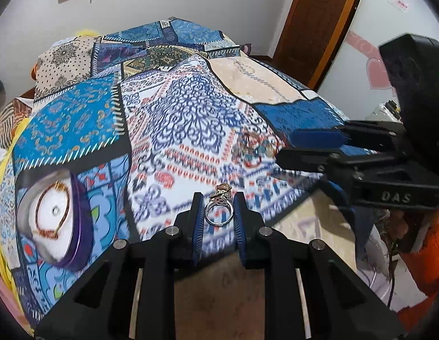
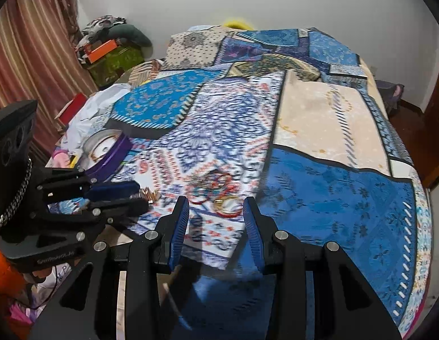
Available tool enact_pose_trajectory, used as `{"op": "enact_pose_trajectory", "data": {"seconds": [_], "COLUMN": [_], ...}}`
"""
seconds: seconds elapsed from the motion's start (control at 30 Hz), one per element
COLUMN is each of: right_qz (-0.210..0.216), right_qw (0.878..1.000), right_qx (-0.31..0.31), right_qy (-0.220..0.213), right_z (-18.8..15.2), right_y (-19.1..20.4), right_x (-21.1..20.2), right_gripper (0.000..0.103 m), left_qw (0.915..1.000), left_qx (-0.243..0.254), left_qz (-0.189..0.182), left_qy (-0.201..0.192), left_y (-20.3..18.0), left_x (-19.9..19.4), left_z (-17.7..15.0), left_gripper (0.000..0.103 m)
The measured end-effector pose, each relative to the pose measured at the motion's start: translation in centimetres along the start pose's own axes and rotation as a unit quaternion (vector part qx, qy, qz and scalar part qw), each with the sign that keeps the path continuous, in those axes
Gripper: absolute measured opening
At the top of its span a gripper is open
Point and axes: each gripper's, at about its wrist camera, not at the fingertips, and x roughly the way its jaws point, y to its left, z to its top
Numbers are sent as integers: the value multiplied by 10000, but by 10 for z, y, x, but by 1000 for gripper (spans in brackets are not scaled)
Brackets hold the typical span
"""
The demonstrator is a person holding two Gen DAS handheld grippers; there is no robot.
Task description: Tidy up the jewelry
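A silver ring with a gold ornate top (image 1: pixel 219 212) stands upright between the blue pads of my left gripper (image 1: pixel 218 209), which is shut on it above the patchwork bedspread (image 1: pixel 177 130). From the right wrist view, the left gripper (image 2: pixel 143 195) shows the ring's gold top (image 2: pixel 150 194) at its tips. A round purple tin (image 1: pixel 77 226) with a white cushion and a thin bangle lies to the left. A blurred pile of coloured bangles (image 2: pixel 216 189) rests on the bedspread just ahead of my right gripper (image 2: pixel 215 201), which is open with nothing between its pads.
The right gripper (image 1: pixel 287 146) reaches in from the right in the left wrist view, near the bangles (image 1: pixel 253 147). White cloth and a red box (image 2: pixel 77 104) lie at the bed's left edge. An orange sleeve (image 1: pixel 426 269) shows at the lower right. The bed's front edge runs under both grippers.
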Motion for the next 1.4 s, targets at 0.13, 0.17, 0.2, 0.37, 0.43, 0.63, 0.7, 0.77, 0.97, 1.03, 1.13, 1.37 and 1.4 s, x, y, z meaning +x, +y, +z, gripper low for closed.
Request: {"op": "enact_pose_trajectory", "data": {"seconds": [0.13,0.17,0.2,0.37,0.43,0.63,0.7,0.77,0.97,1.03,1.13,1.37,1.4], "right_qz": [130,138,140,144,133,92,104,109,104,99,77,58,62], "right_qw": [9997,9996,9995,9994,9994,9994,9994,9995,9996,9997,9998,9999,9999], "right_qx": [-199,-243,-282,-251,-214,-221,-217,-215,-163,-145,-100,39,47], "right_qy": [60,78,100,195,220,240,229,206,197,188,167,121,119], "right_z": [2,2,2,2,1,-1,-1,-1,-2,-2,-2,-4,-4], "right_y": [18,21,24,28,27,28,29,29,27,26,22,12,12], "right_x": [7,9,11,18,18,15,15,14,12,12,10,5,4], "right_gripper": [36,36,36,36,36,36,36,36,36,36,36,36,36], "left_qw": [10000,10000,10000,9998,9998,9996,9992,9990,9996,9998,9999,9995,9994], "left_qx": [27,28,17,-64,-87,-227,-297,-340,-99,-71,-83,-8,-28], "left_qz": [-39,-66,-72,165,155,179,267,272,247,134,-60,-221,-177], "left_qy": [27,40,53,3,-17,-68,-87,-97,-132,-139,-129,-231,-305], "left_y": [4,7,9,17,19,25,28,31,24,22,17,2,3], "left_x": [-11,-14,-15,-23,-25,-26,-24,-21,-10,-7,-5,-10,-15], "left_z": [-11,-13,-15,-19,-21,-25,-23,-20,-13,-10,-5,4,5], "left_gripper": [20,20,20,32,36,36,36,36,19,8,0,0,0]}}
